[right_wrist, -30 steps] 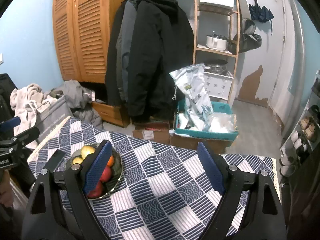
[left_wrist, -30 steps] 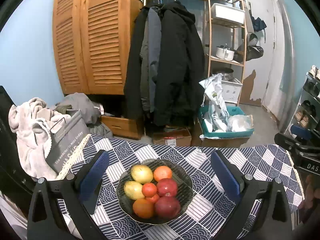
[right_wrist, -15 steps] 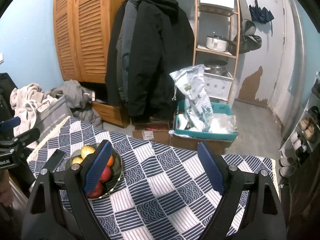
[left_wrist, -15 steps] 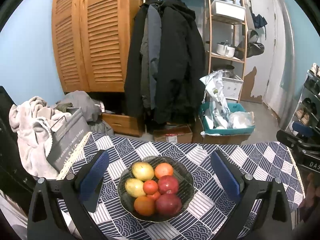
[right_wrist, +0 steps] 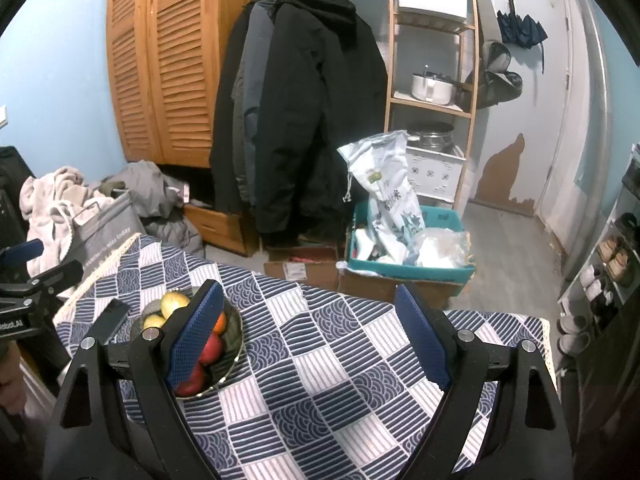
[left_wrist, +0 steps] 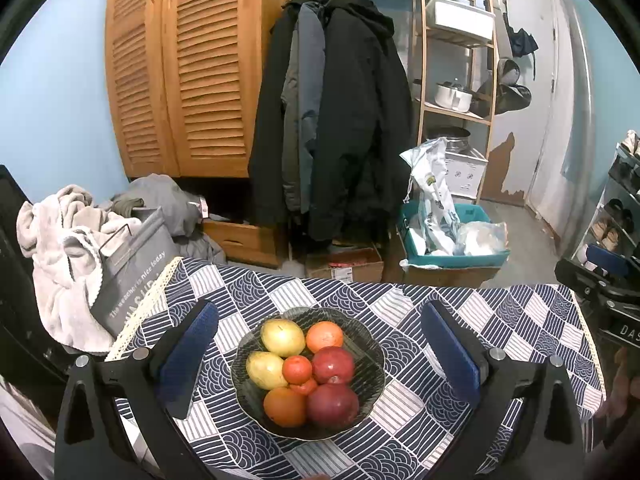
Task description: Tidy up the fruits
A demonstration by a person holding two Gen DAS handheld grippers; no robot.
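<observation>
Blue walls, a slatted wooden wardrobe (left_wrist: pixel 180 68) and dark coats (left_wrist: pixel 336 120) on a rail stand behind a table (left_wrist: pixel 520 320) covered with a navy-and-white patterned cloth. On its left part sits a dark glass bowl (left_wrist: pixel 370 356) holding the fruits: two yellow ones (left_wrist: pixel 282 337) on the far left side, an orange (left_wrist: pixel 325 336) at the far right, two red apples (left_wrist: pixel 333 364) on the right, a small tangerine (left_wrist: pixel 297 369) in the middle and another orange (left_wrist: pixel 285 406) nearest. The left claw (left_wrist: pixel 318 356) hangs over the bowl with its blue pads spread wide on either side of it, touching nothing. The right claw (right_wrist: pixel 306 336) is likewise wide and empty, over bare cloth to the right of the bowl (right_wrist: pixel 236 340), whose fruit shows partly behind its left pad. A teal crate (right_wrist: pixel 408 268) of bags sits on the floor beyond the table.
</observation>
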